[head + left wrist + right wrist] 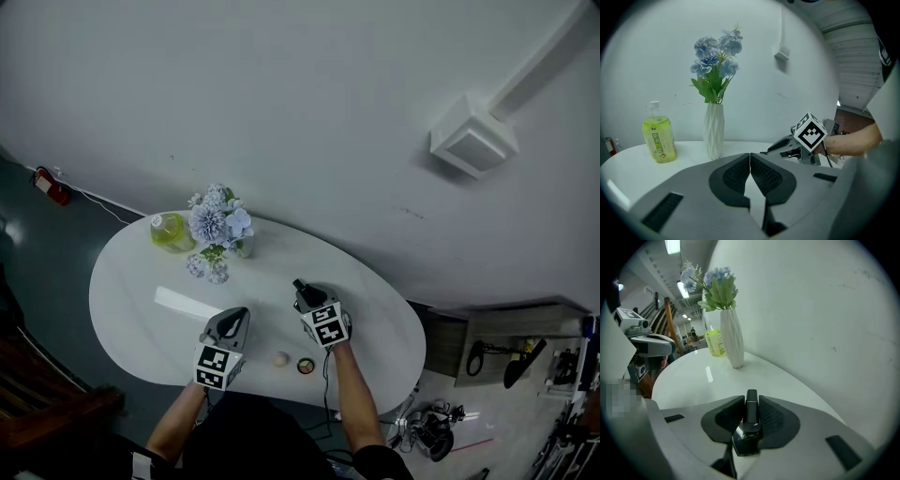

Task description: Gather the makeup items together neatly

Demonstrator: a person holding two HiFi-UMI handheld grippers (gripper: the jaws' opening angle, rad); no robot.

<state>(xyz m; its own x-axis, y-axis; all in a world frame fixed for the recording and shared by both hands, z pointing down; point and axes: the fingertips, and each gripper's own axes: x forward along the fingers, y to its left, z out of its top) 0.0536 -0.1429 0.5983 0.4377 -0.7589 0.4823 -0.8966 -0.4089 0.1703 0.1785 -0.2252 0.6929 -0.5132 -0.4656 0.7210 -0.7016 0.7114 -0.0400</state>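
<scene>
A black makeup tube point(751, 414) is clenched in the right claw point(303, 292) over the white bench point(141, 300), just right of the head view's centre. Below it, at the bench's near edge, a beige puff point(281, 358) and a small round compact point(306, 366) lie just beside each other. The left claw point(750, 155), lower left of them, is clenched on nothing.

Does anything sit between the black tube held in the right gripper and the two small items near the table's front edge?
Nothing visible does. The black tube is clamped in the right gripper; only bare table separates it from the beige ball and round compact.
</scene>
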